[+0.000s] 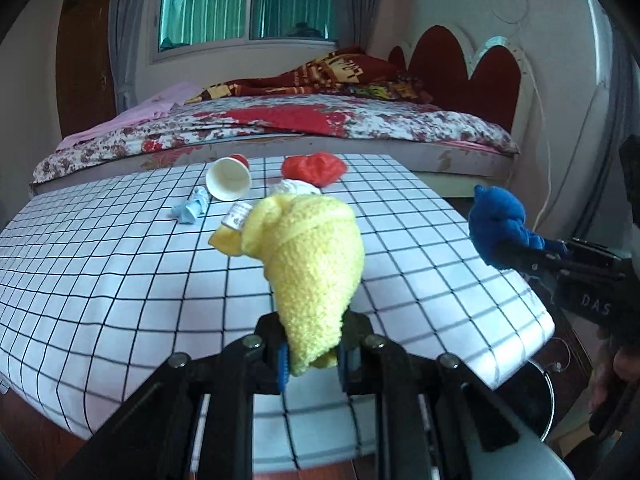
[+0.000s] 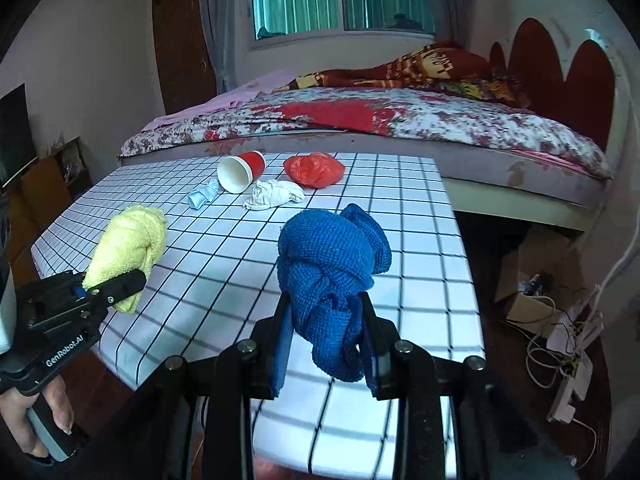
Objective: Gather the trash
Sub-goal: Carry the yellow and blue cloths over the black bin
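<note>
My left gripper (image 1: 312, 354) is shut on a fluffy yellow cloth (image 1: 312, 256) and holds it above the checked table (image 1: 120, 272). The same yellow cloth (image 2: 128, 240) and left gripper (image 2: 110, 290) show at the left of the right wrist view. My right gripper (image 2: 326, 344) is shut on a bunched blue cloth (image 2: 332, 264), also seen as the blue cloth (image 1: 498, 222) at the right of the left wrist view. Farther back on the table lie a tipped red paper cup (image 2: 242, 172), a crumpled red bag (image 2: 314, 169), a white wad (image 2: 274, 194) and a pale blue scrap (image 2: 202, 196).
A bed (image 2: 400, 120) with a flowered cover runs along the table's far edge. Cables and a power strip (image 2: 568, 360) lie on the floor at the right. A dark round bin rim (image 1: 540, 396) shows under the table's near right corner. A person's hand (image 2: 32, 420) grips the left handle.
</note>
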Tool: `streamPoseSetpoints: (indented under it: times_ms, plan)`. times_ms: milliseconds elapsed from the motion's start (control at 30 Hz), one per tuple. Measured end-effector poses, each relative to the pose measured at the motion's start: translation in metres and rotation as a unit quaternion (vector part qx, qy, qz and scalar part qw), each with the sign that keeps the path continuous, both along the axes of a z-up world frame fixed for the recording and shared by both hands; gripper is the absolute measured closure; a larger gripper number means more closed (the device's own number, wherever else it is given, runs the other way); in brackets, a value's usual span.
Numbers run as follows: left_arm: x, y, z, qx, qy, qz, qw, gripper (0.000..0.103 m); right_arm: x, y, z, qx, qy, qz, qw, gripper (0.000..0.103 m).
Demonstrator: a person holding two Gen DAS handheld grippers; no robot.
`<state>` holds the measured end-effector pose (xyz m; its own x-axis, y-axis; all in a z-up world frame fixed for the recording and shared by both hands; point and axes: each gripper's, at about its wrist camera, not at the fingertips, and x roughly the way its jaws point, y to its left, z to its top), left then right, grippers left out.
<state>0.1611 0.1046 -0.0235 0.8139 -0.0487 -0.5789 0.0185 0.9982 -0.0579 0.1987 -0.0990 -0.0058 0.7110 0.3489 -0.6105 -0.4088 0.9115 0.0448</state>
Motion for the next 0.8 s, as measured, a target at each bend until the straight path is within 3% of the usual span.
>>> streamPoseSetpoints:
  times_ms: [467, 800]
  plan:
    - [-0.040, -0.066, -0.004, 0.001, 0.001, -0.064, 0.9979, 0.084, -0.071, -0.059, 0.004, 0.012, -0.026, -0.038, 0.999, 0.071]
    - [-0.053, -0.136, -0.008, 0.012, 0.000, -0.135, 0.9907, 0.084, -0.102, -0.125, -0.009, 0.027, -0.029, -0.082, 0.996, 0.071]
